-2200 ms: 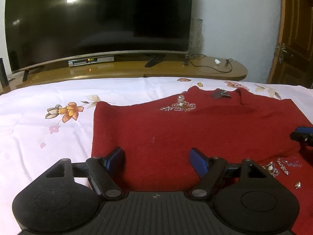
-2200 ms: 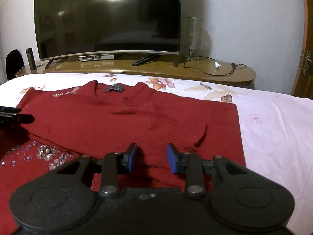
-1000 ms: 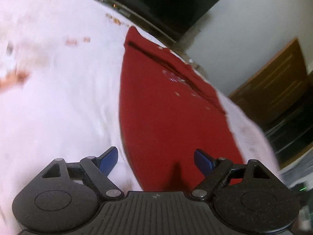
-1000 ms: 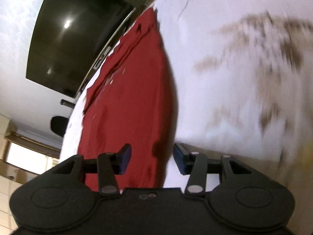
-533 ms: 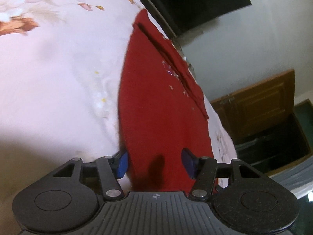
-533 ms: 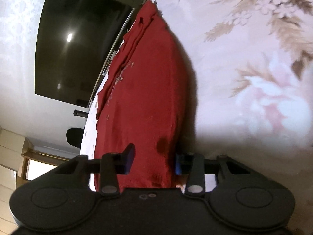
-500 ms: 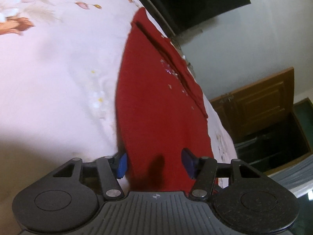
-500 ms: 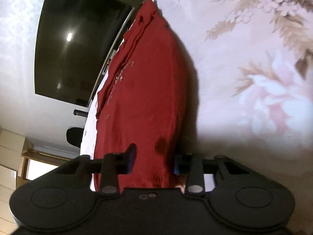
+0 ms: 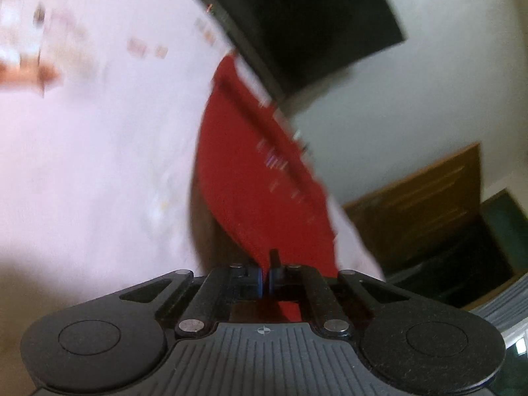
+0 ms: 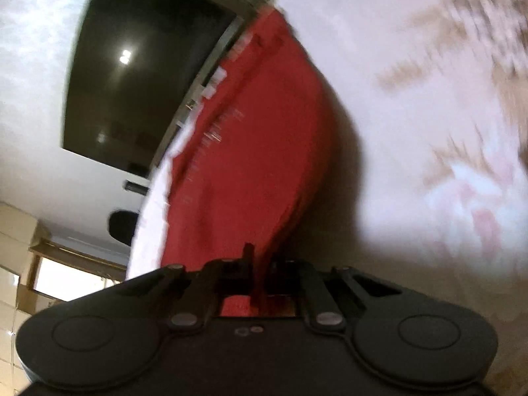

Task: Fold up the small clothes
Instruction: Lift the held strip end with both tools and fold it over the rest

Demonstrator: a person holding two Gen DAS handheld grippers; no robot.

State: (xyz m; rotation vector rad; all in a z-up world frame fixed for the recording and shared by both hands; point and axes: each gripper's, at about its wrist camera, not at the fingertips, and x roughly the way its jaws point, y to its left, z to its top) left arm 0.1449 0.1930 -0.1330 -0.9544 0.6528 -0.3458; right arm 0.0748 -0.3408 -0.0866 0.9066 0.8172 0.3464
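A red knitted sweater [image 9: 260, 191] with small beads lies on the floral bedsheet [image 9: 99, 165], stretching away toward the television. My left gripper [image 9: 266, 279] is shut on the sweater's near hem, the red cloth pinched between its blue pads. In the right wrist view the same red sweater [image 10: 250, 151] runs up the frame, and my right gripper [image 10: 259, 277] is shut on its near edge, with fabric bunched between the fingers. Both views are tilted and blurred by motion.
A large dark television [image 9: 297, 23] stands on a wooden cabinet beyond the bed, also seen as the television [image 10: 138, 66] in the right view. A wooden door [image 9: 425, 204] is at the right. The bedsheet [image 10: 429, 132] spreads beside the sweater.
Both grippers have closed from open onto the sweater's near edge. The left view has rolled and both views have blurred; the cloth by each gripper has lifted slightly.
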